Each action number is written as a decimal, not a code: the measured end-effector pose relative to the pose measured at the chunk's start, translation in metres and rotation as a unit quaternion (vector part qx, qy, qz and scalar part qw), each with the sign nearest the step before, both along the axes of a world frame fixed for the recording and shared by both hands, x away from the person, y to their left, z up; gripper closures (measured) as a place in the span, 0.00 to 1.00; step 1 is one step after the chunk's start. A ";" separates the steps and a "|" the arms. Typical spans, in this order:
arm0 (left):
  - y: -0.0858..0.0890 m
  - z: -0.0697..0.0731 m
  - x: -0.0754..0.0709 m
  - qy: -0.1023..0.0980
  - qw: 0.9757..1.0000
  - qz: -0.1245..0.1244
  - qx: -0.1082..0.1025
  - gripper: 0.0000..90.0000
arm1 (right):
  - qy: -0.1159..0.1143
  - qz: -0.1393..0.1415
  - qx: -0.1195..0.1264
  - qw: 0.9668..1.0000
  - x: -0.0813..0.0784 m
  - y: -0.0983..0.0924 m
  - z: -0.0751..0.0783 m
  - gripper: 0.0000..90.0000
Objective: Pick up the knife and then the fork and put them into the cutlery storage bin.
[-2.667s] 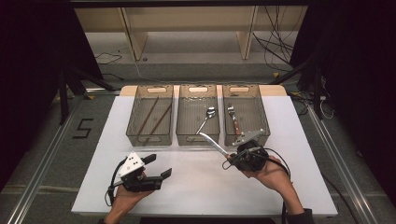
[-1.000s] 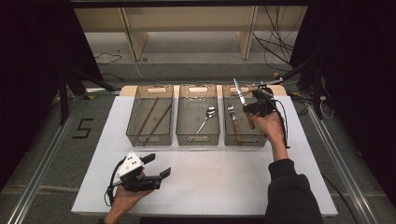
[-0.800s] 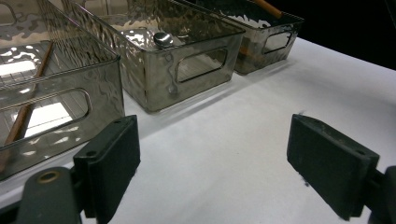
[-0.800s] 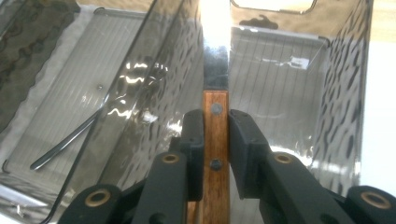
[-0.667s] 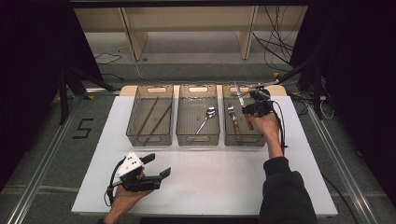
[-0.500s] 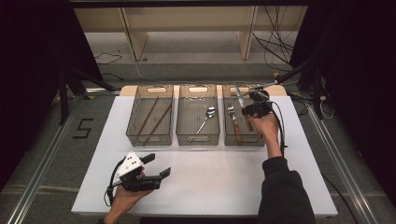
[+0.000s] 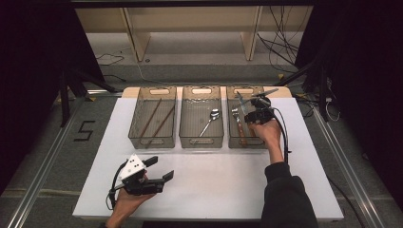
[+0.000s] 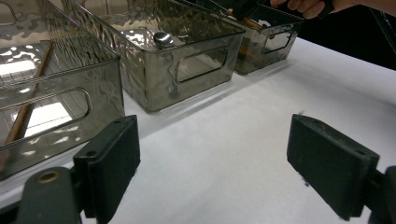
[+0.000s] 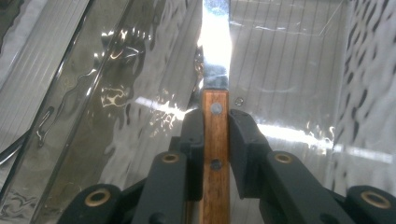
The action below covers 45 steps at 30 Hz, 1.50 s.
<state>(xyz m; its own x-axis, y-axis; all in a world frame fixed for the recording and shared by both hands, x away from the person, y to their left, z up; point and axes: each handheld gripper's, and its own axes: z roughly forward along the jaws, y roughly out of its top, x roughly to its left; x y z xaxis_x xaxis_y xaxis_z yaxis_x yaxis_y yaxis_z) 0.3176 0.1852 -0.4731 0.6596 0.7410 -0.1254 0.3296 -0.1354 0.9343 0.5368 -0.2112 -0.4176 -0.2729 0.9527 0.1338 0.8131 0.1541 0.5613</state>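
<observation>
The knife point(image 9: 215, 135) with the wooden handle is pinched tight in the right gripper point(image 9: 215, 140), over the right bin point(image 7: 232, 137), where a fork lies. The left gripper point(image 8: 212, 172) rests wide apart on the table point(image 7: 223, 180), holding nothing.

A dark figure "5" point(image 7: 84, 131) is marked on the grey floor left of the table point(image 7: 228, 190); nothing else reads

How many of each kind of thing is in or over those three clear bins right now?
Chopsticks: 2
Spoon: 1
Fork: 1
Knife, held over the right-hand bin: 1
Total: 5
</observation>
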 end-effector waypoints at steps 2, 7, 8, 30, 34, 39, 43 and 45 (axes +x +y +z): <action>0.000 0.000 0.000 -0.001 1.000 0.001 0.000 0.19 | 0.002 0.001 -0.001 1.000 0.000 0.001 -0.001 0.86; 0.000 0.000 0.000 -0.001 1.000 0.000 0.000 0.19 | 0.004 0.004 -0.002 1.000 -0.001 0.003 -0.004 0.86; 0.000 0.000 0.000 -0.001 1.000 0.000 0.001 0.19 | 0.005 0.004 -0.001 1.000 -0.001 0.003 -0.004 0.86; -0.001 0.000 0.000 0.001 1.000 -0.001 0.000 0.19 | -0.015 0.034 0.048 0.998 -0.011 -0.003 0.011 0.52; 0.000 0.000 0.000 0.001 1.000 0.000 -0.001 0.19 | -0.020 0.037 0.053 0.998 -0.013 -0.004 0.014 0.48; 0.000 0.000 0.000 0.001 1.000 0.000 0.000 0.19 | -0.029 0.045 0.059 0.997 -0.017 -0.003 0.017 0.41; 0.000 0.000 0.000 0.001 1.000 0.000 -0.001 0.19 | -0.041 0.056 0.069 0.995 -0.023 -0.001 0.020 0.37; -0.001 0.000 0.000 0.002 1.000 0.000 -0.001 0.19 | -0.048 0.064 0.072 0.994 -0.027 0.001 0.020 0.36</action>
<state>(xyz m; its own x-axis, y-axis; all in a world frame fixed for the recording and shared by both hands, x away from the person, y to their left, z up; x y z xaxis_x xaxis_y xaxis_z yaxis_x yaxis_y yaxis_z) 0.3175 0.1846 -0.4731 0.6596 0.7405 -0.1286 0.3324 -0.1340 0.9336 0.5101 -0.2104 -0.3972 -0.4095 0.8818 0.2341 0.7335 0.1656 0.6592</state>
